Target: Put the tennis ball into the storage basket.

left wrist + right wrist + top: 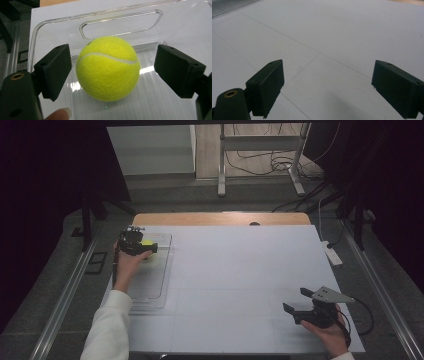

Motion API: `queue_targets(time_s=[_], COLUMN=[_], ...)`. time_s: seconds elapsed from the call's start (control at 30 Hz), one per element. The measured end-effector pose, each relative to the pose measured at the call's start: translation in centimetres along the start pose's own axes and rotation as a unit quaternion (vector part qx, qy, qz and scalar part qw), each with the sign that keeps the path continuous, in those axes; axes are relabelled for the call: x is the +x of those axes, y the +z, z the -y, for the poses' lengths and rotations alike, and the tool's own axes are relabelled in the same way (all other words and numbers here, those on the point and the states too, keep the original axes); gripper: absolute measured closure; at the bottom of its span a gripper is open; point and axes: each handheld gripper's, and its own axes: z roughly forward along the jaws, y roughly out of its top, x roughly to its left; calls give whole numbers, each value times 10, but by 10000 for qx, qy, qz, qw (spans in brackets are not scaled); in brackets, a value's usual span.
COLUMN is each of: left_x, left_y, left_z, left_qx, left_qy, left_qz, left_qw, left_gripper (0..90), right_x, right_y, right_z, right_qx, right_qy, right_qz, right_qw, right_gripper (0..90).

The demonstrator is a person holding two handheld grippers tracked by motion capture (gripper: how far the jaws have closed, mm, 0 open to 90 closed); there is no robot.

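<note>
A yellow tennis ball [108, 68] rests in a clear plastic tray [40, 35] near its handle cut-out. My left gripper [112, 62] is open, one black jaw on each side of the ball with a small gap to each. In the high view the left gripper [142, 245] sits over the far end of the tray [155, 285] at the table's left, with the ball [148, 242] at its tips. My right gripper [296, 300] is open at the front right, and the right gripper [327, 82] has nothing between its jaws above the white table sheet [337, 37].
A white sheet [240, 270] covers the table, and a strip of wood [220, 218] shows at its far edge. A white power strip [332, 254] lies at the right edge. A metal stand [260, 142] and cables are on the floor beyond.
</note>
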Motion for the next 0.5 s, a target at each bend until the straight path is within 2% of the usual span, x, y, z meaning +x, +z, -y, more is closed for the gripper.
queue_targets(time_s=[0.17, 0.37, 0.4, 0.5], left_x=[4, 3, 3, 0], left_y=[-8, -22, -22, -29], left_z=[3, 9, 9, 12], left_qx=[-172, -442, -442, -585], left_qy=[-80, -89, -89, -73], left_qz=[105, 461, 461, 645], left_qw=[9998, 9979, 9979, 9962], left_gripper=[159, 161, 161, 162], right_x=[0, -1, -1, -1], right_y=[0, 1, 1, 2], right_z=[0, -1, -1, -1], right_qx=[-3, 12, 12, -1], right_qy=[6, -4, -4, -2], right_qz=[1, 3, 3, -23], right_qw=[10000, 10000, 10000, 10000], right_gripper=[116, 116, 116, 116])
